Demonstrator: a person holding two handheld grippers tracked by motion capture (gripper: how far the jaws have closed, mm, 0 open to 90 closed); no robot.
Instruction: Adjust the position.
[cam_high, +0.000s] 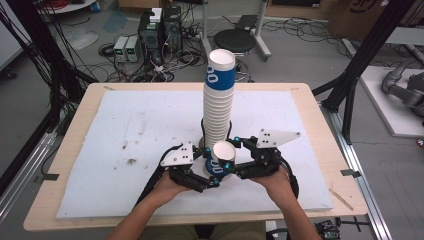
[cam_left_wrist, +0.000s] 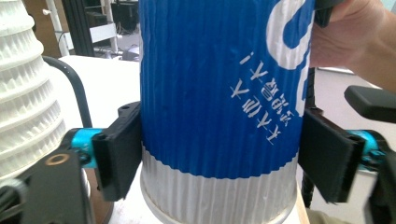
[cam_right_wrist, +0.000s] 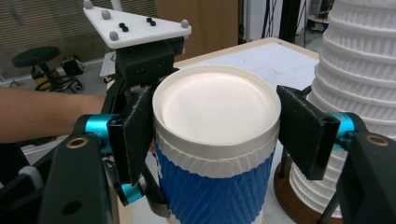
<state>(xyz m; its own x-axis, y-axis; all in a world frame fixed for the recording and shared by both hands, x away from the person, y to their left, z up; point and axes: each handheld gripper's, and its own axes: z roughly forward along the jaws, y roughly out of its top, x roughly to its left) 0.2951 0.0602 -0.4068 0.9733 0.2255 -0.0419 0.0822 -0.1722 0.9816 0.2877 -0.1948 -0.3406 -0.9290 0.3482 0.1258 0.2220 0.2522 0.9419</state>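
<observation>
Both grippers meet at the near middle of the worktop (cam_high: 310, 165), on its white foam mat (cam_high: 125, 150), around a single blue-and-white paper cup (cam_high: 220, 159); the cup stands upside down, flat base up and rim on the mat, just in front of the tall stack of ribbed paper cups (cam_high: 218, 100). The left gripper (cam_high: 206, 165) comes in from the left; in the left gripper view its fingers (cam_left_wrist: 119, 154) sit on either side of the cup's blue ribbed sleeve, low down near the white band; the left pad lies against the wall and the right pad meets the cup's edge, so this looks like a hold on the cup. The right gripper (cam_high: 233, 153) comes from the right and takes the cup higher up; in the right gripper view its fingers (cam_right_wrist: 135, 135) flank the white band just below the base; the left pad presses the wall, while the right pad stands at the edge with a sliver showing beside it; narrow, and gripping the cup as far as I can tell. The stack rises on a dark round base, its top cup blue-sleeved and tilted slightly; the stack stands just beyond the single cup, near it but apart. A person's hands (cam_high: 277, 182) hold both grippers from the near edge.
</observation>
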